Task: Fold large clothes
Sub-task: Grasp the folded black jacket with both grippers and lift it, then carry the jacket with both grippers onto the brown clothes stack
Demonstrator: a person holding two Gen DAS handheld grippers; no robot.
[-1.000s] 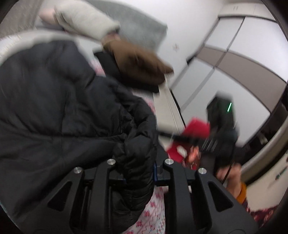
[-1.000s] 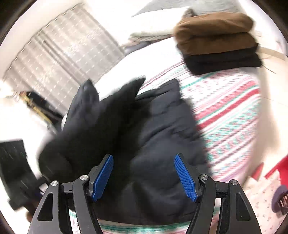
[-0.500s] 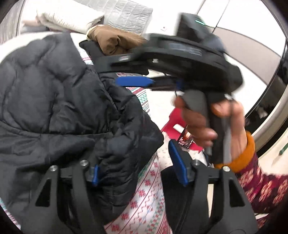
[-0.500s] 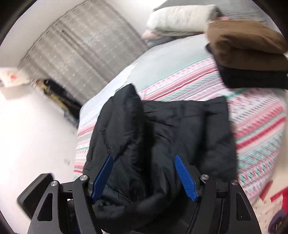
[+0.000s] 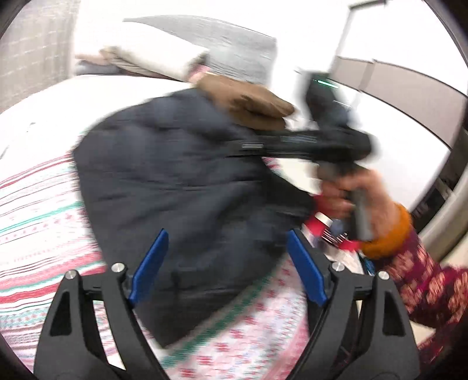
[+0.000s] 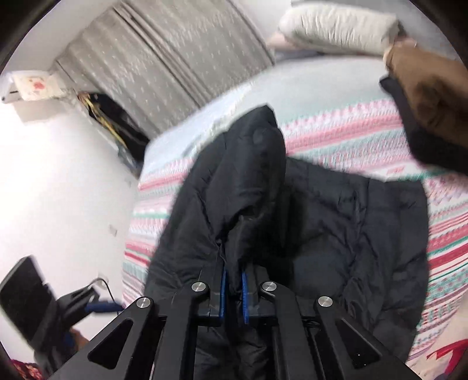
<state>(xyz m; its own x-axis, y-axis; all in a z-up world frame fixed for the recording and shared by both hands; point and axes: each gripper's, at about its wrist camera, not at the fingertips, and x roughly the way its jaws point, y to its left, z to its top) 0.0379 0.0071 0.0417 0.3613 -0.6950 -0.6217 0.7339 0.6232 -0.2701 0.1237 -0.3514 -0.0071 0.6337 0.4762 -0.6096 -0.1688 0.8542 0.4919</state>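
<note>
**Black puffer jacket on a striped bed, one gripper clamped on it, the other open**

A bed covered in a red, green and white patterned bedspread (image 5: pixel 38 222) fills both views. Lying across it is a large black quilted jacket (image 5: pixel 181 187), partly doubled over, with one thick fold bunched up towards the right wrist camera. Beyond it, near the head of the bed, sits a stack of folded clothes (image 6: pixel 433 102), brown on top and black beneath, with a pale pillow (image 6: pixel 336 26) behind.

The jacket looks soft, puffy and light for its bulk; its smooth shell is probably slippery, and the padding will likely spring back out of a crease. A hem, cuff or seam edge, where layers lie thin, seems the surest place to grip.

The right gripper (image 6: pixel 233 285) has just closed, and its blue pads are pinched together on a ridge of jacket fabric. The left gripper (image 5: pixel 225 263) has just been opening; its pads stand wide apart, touching nothing, with the jacket's near edge lying on the bed beyond the gap.
</note>
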